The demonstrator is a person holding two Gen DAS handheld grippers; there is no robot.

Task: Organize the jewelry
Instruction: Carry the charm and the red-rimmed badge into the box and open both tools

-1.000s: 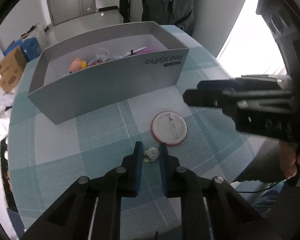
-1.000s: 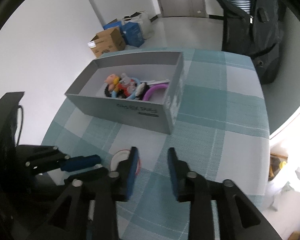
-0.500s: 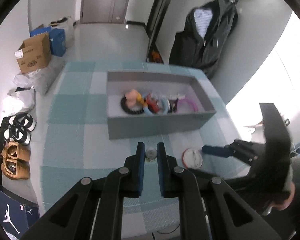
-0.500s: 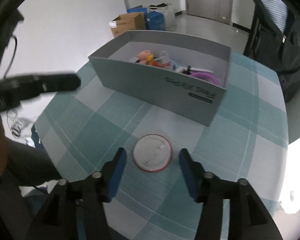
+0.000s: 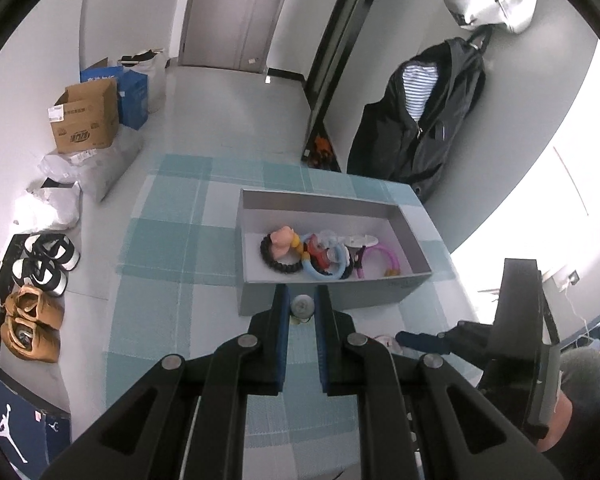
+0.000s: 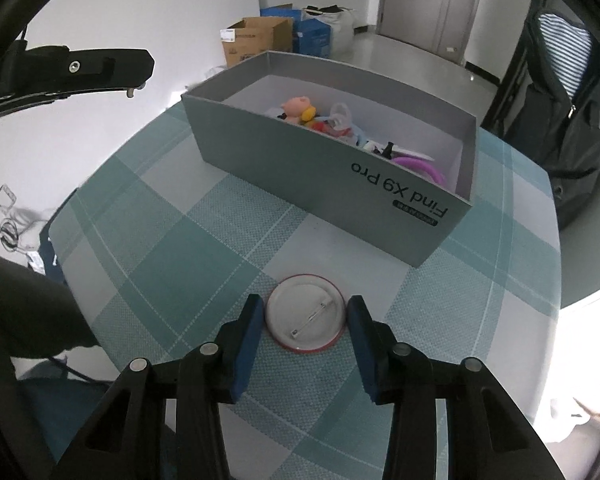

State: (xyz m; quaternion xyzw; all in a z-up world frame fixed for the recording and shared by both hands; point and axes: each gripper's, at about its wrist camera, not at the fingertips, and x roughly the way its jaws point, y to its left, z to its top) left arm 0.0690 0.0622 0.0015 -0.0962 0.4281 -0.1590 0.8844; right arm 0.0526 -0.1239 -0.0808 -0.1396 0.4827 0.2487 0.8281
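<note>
My left gripper point(image 5: 302, 300) is shut on a small pale round stud point(image 5: 302, 306) and holds it above the table, just in front of the grey box point(image 5: 320, 199). In the right wrist view that gripper point(image 6: 140, 76) hangs at the upper left with the stud point(image 6: 130, 91) poking out beneath it. A round badge point(image 6: 306, 318), white back up with a pin and a red rim, lies on the checked cloth. My right gripper point(image 6: 306, 312) straddles it. Its jaws are closing, and narrow gaps still show between pads and badge. The box point(image 6: 300, 160) holds bracelets and charms.
The table point(image 6: 172, 240) carries a teal checked cloth and ends close on the left and right. On the floor stand a cardboard carton point(image 5: 84, 122), bags and shoes point(image 5: 40, 268). A dark jacket point(image 5: 420, 120) hangs on the wall behind the box.
My left gripper has lifted the stud off the cloth and swung to face the box's long side. My right gripper came down over the badge, spread wide, then narrowed around it.
</note>
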